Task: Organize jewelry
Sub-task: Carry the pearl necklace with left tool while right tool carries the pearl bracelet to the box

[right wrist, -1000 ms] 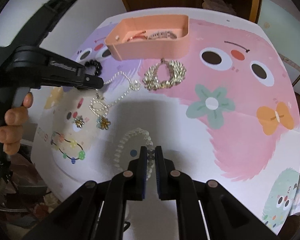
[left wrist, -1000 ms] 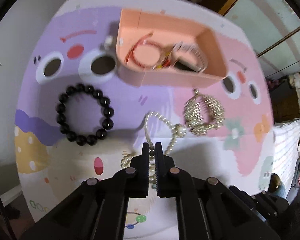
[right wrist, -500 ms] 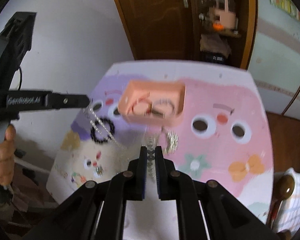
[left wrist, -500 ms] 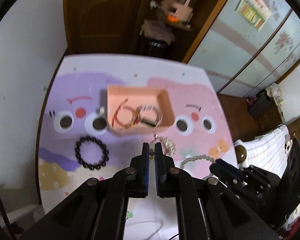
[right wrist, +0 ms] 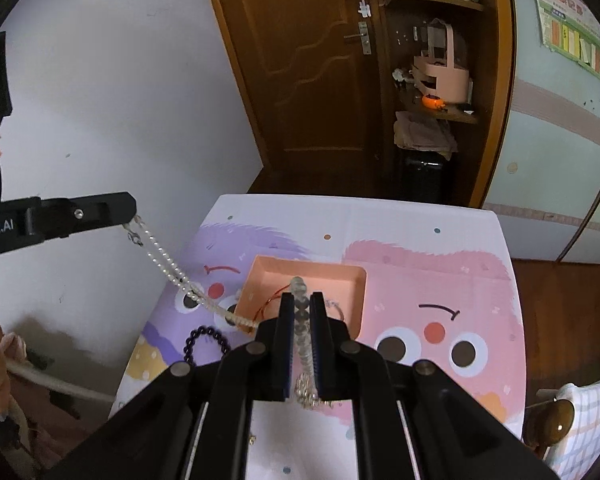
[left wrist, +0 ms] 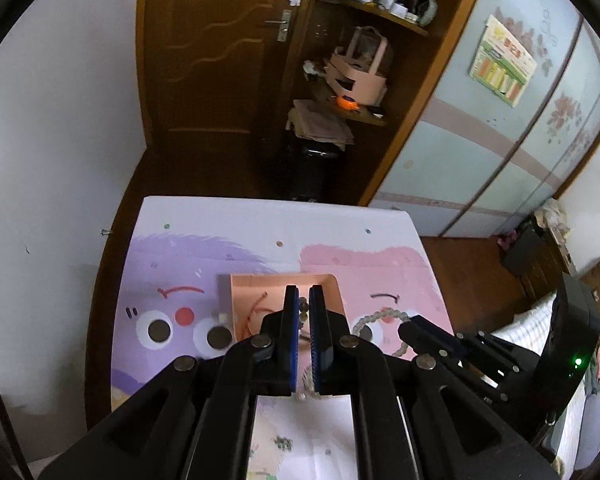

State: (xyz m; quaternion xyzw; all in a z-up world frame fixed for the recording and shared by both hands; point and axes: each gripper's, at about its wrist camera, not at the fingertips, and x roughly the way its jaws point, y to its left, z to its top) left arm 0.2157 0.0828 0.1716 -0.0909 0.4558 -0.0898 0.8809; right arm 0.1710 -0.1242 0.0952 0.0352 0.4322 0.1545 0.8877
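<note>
Both lifted clear of the cartoon-print table [right wrist: 480,240]. Left gripper [left wrist: 305,320] pinches the pearl bead necklace [right wrist: 168,264]; right gripper [right wrist: 300,320] pinches the clear bead bracelet [right wrist: 300,312], above the pink plastic tray [right wrist: 356,276] mid-table. Drop-off looks next.

Both tools have risen off the mat [right wrist: 480,280], lifting necklace [right wrist: 168,266] and bracelet [right wrist: 300,320].

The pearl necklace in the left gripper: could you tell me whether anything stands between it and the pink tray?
Nothing visible does. The pearl necklace hangs from the left gripper beside the open pink tray; the right gripper, holding a clear bead bracelet, shares that airspace.
</note>
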